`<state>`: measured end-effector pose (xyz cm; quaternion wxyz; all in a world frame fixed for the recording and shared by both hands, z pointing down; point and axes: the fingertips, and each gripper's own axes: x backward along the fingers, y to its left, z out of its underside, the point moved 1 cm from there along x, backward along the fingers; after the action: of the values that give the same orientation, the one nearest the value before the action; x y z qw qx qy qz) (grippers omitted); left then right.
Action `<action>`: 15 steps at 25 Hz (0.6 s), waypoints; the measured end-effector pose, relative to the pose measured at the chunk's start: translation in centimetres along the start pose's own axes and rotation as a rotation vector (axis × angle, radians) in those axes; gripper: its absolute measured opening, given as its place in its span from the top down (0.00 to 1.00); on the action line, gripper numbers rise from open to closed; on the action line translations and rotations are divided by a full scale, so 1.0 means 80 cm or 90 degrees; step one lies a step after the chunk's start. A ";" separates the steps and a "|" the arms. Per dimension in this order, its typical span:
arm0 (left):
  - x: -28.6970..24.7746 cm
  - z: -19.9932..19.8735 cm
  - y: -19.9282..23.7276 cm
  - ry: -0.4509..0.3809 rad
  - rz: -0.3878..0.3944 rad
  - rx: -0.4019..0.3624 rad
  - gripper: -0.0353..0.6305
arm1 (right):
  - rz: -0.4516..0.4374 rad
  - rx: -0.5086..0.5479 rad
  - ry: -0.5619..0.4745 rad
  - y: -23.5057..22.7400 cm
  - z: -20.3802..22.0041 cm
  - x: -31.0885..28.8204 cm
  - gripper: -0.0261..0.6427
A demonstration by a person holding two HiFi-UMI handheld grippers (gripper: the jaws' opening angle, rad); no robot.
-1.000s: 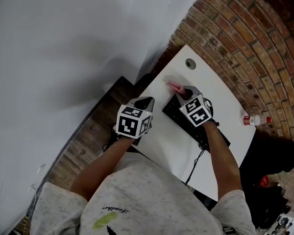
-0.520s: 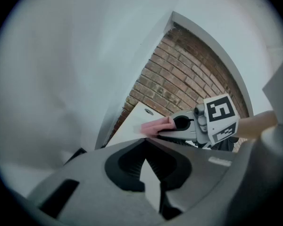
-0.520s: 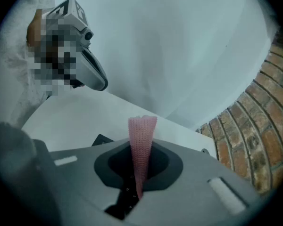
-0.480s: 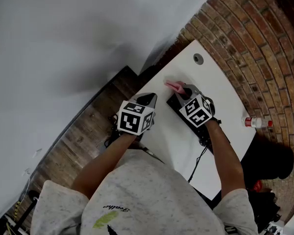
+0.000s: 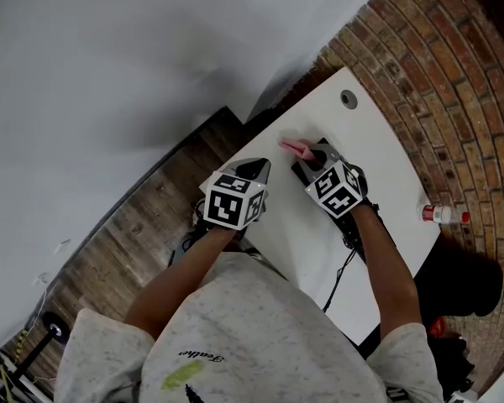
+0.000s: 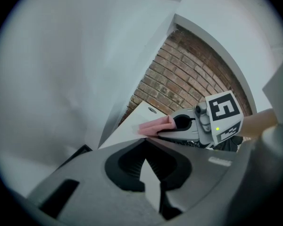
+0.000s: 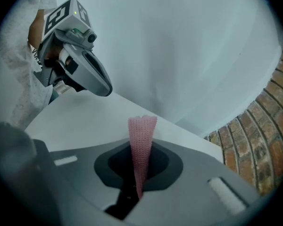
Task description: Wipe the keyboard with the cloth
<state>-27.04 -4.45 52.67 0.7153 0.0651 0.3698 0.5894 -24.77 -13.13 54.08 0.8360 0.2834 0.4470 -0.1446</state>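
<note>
1. Two hand-held grippers are working over a white surface [image 5: 386, 175]. The left hand-held gripper [image 5: 254, 171] is hovering at its left edge, jaws closed together at the tips and holding nothing (only a sliver of white surface is showing behind the tips).
2. The right hand-held gripper [image 5: 316, 154] is pinching a pink cloth [image 5: 295, 148] tight between its jaws. The cloth is sticking out beyond the tips as a narrow folded strip.
3. The black keyboard [image 5: 300, 173] is lying on the surface right under the right hand-held gripper, which is covering much of it. The cloth is jutting out past the keyboard's far end, and whether it is touching the keys cannot be told.
4. The two hand-held grippers are sitting near each other but apart, with bare surface showing between them.
5. A thin dark cable [image 5: 339, 269] is trailing along the surface toward its near edge.
6. A small bottle [image 5: 443, 215] is lying on its side at the right edge, well apart from the keyboard.
7. A round hole [image 5: 348, 99] is showing near the far corner.
</note>
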 end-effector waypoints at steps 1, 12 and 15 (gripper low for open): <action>0.002 0.001 0.001 -0.001 -0.004 0.001 0.96 | -0.003 0.003 -0.002 0.004 -0.001 0.000 0.92; 0.017 0.020 -0.005 -0.015 -0.038 0.018 0.96 | -0.045 0.025 -0.034 0.038 -0.011 0.005 0.92; 0.019 0.026 -0.012 -0.019 -0.045 0.020 0.96 | -0.053 0.032 -0.045 0.045 -0.013 0.008 0.92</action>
<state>-24.96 -2.69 52.95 0.7401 0.0715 0.3704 0.5567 -23.31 -9.64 54.36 0.8371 0.2804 0.4248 -0.2003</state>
